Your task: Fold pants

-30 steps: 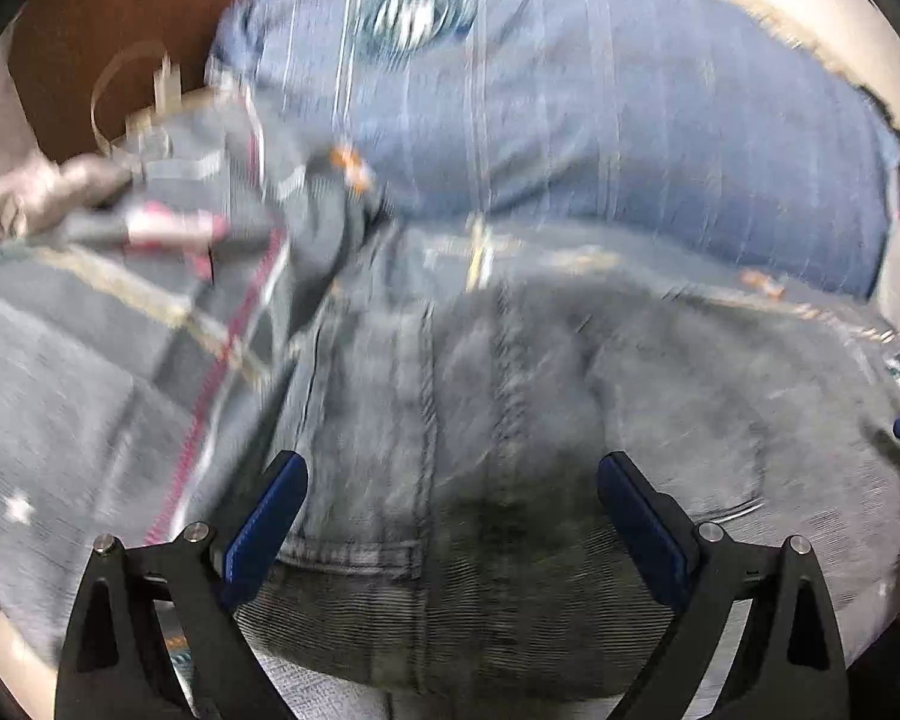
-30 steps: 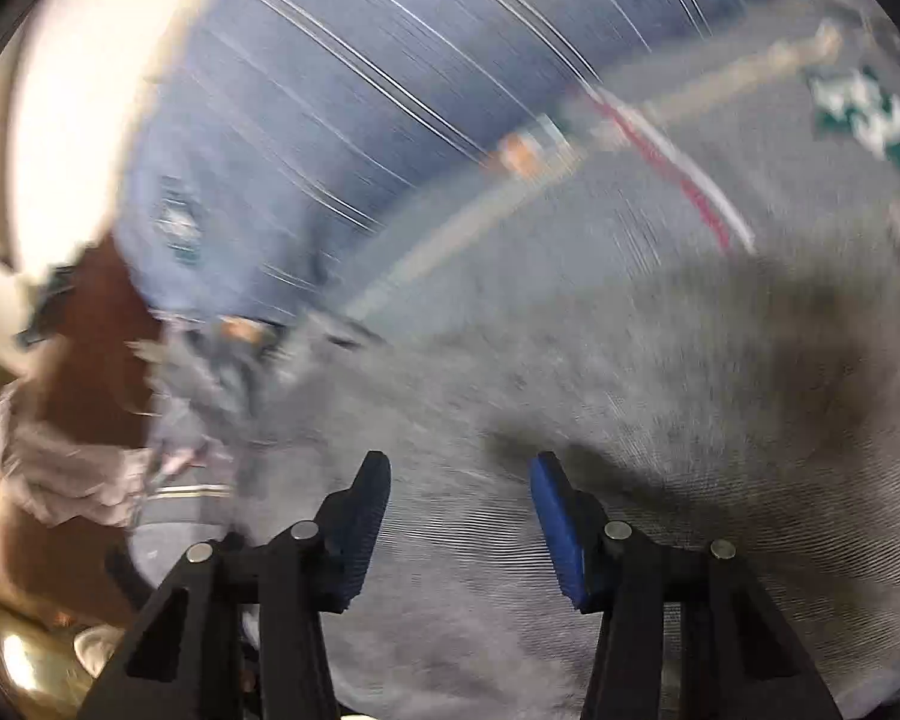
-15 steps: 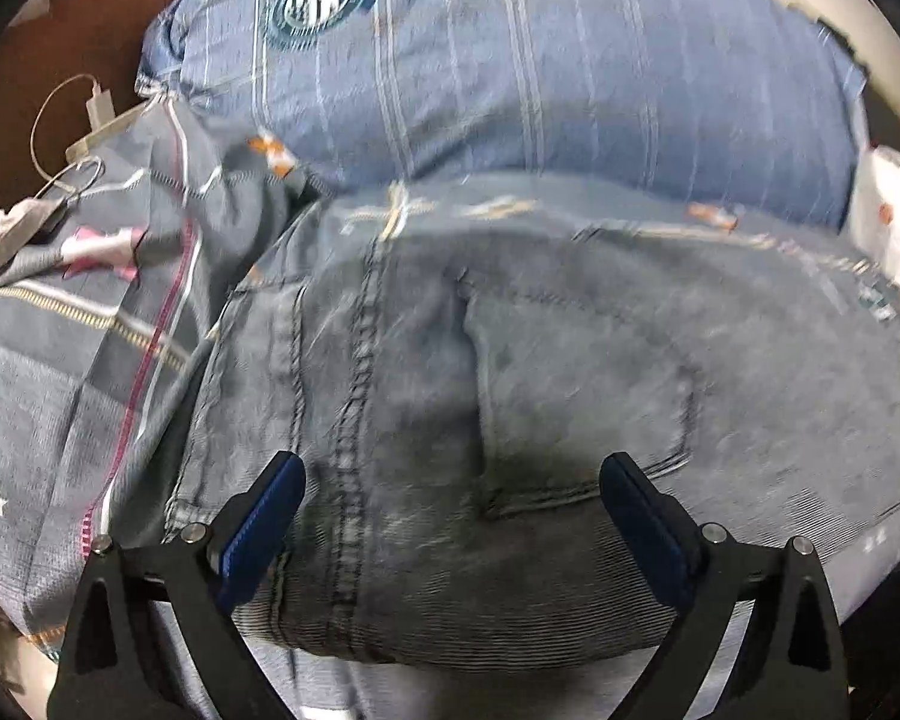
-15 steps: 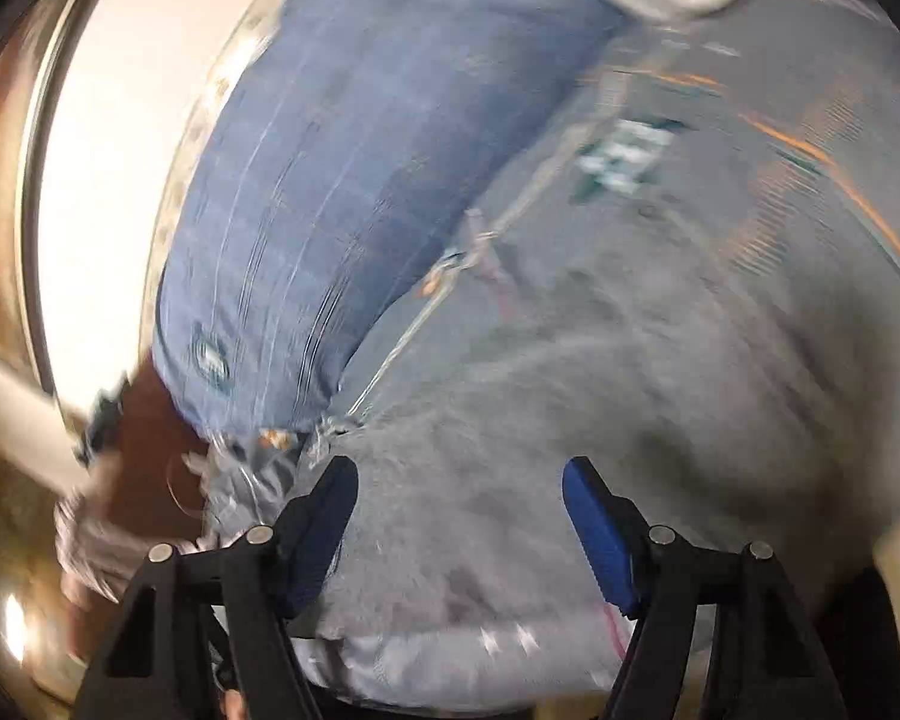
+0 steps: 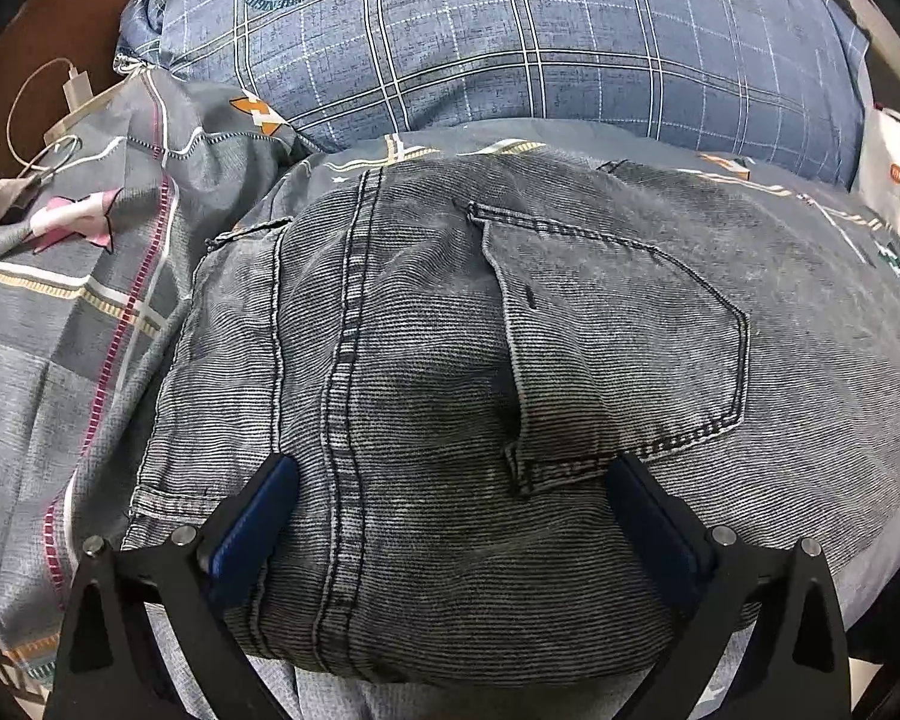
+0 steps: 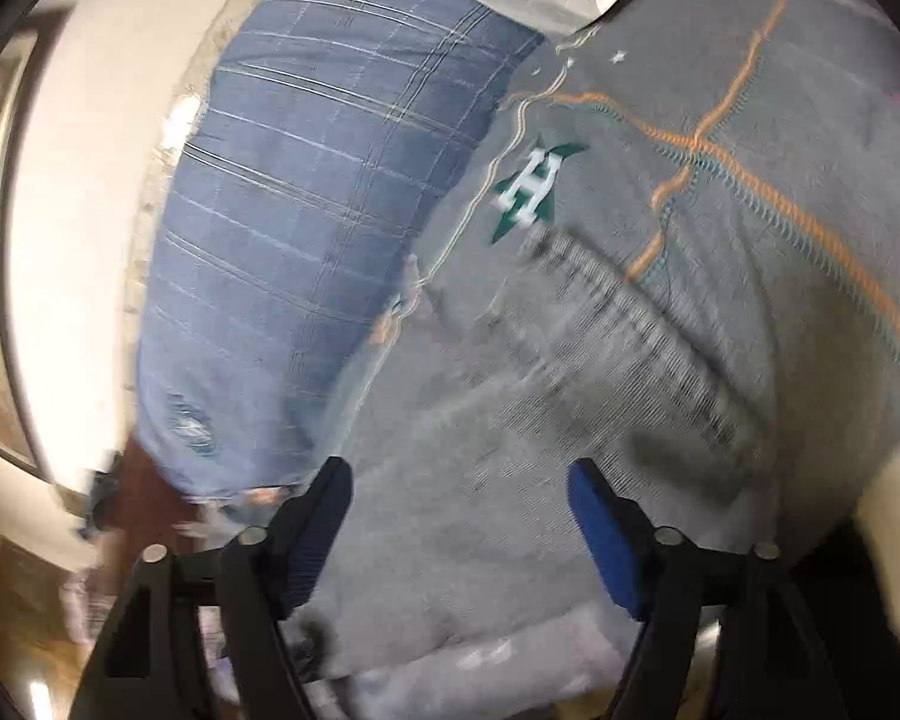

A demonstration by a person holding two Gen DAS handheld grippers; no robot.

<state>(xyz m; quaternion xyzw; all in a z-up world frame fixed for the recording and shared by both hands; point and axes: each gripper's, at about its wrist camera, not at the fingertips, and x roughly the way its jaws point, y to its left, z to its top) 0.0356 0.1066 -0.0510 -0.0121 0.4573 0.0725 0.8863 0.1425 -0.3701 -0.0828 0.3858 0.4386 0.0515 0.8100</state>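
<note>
Folded jeans (image 5: pixel 450 372) lie on the bed (image 5: pixel 60 360) by a pillow (image 5: pixel 510 36); left tongs (image 5: pixel 450 516) and right tongs (image 6: pixel 459 516) gape wide, holding nothing.

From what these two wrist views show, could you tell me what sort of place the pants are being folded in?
Most likely a bedroom, with the work done on a bed. The grey jeans lie on a patterned grey bedsheet, a blue plaid pillow sits just behind them, and a white charger with its cable rests beside the bedding.

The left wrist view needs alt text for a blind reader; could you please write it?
Folded grey jeans, back pocket up, lie on a grey patterned bedsheet between the open left gripper fingers. A blue plaid pillow sits behind.
</note>
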